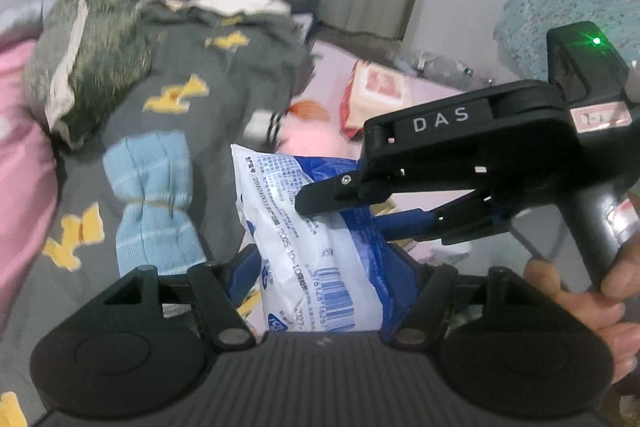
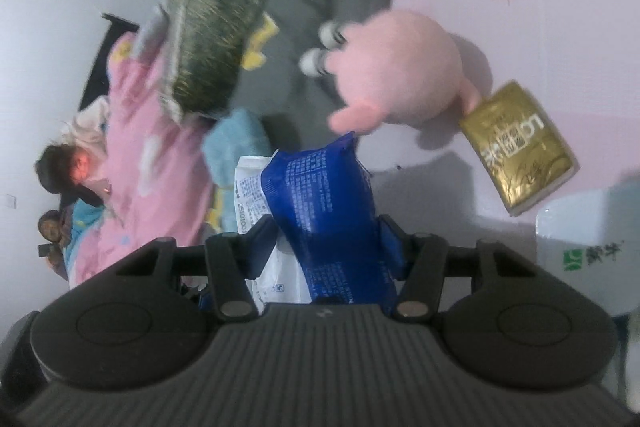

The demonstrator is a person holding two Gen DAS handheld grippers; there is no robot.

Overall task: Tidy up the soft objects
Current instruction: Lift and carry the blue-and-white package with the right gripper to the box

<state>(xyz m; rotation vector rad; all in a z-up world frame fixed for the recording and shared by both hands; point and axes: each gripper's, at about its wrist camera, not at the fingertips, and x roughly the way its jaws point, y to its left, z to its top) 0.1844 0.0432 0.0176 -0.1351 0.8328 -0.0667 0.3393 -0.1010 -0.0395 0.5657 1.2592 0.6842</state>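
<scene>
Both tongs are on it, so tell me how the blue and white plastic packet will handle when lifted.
The blue and white plastic packet looks soft and puffy, so it will probably sag and crumple between the left tongs and right tongs. Its glossy film suggests it may slip. It seems light for its size.

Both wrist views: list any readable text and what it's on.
"DAS": right gripper body, seen in the left wrist view.
"LC": gold packet; its other characters are blurred.
Blue and white packet: barcode and fine print, too blurred to read.
White container: green logo and characters, unreadable.
</scene>
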